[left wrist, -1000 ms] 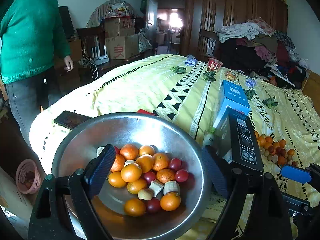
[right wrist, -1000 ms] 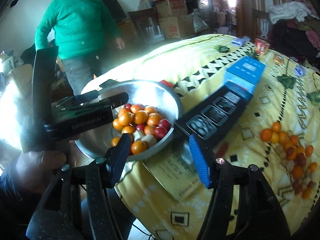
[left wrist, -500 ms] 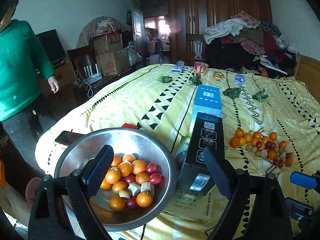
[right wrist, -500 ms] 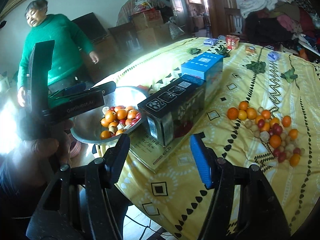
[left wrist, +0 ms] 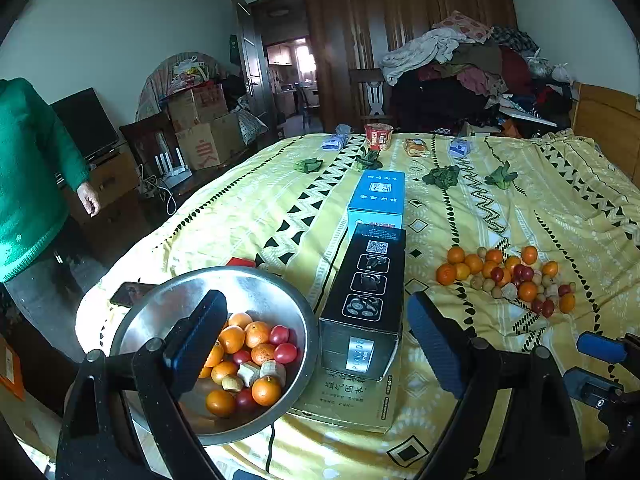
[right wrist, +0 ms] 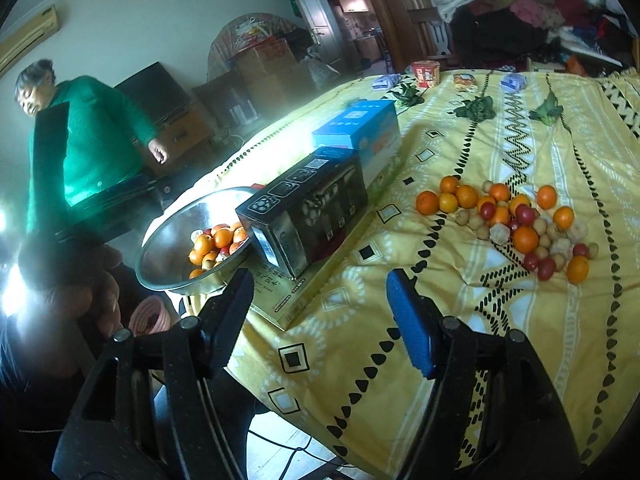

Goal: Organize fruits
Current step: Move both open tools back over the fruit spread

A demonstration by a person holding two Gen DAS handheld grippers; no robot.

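Observation:
A steel bowl [left wrist: 256, 284] at the bed's near left corner holds several oranges, red cherry tomatoes and pale pieces [left wrist: 250, 354]; it also shows in the right wrist view [right wrist: 168, 236]. A loose pile of the same fruits [left wrist: 508, 276] lies on the yellow sheet to the right, also in the right wrist view [right wrist: 516, 216]. My left gripper [left wrist: 316, 344] is open and empty, above the bowl's right edge. My right gripper [right wrist: 320, 312] is open and empty, over the bed's near edge, short of the pile.
A black box [left wrist: 368, 292] and a blue box [left wrist: 378, 198] lie end to end on a flat yellow book [left wrist: 352, 396] between bowl and pile. A phone [left wrist: 130, 292] lies left of the bowl. A person in green [right wrist: 92, 140] stands at left. Greens and snacks sit far back.
Both grippers have pulled back and swung right, away from the bowl. The loose fruit pile has come fully into both views. Both stay open and empty.

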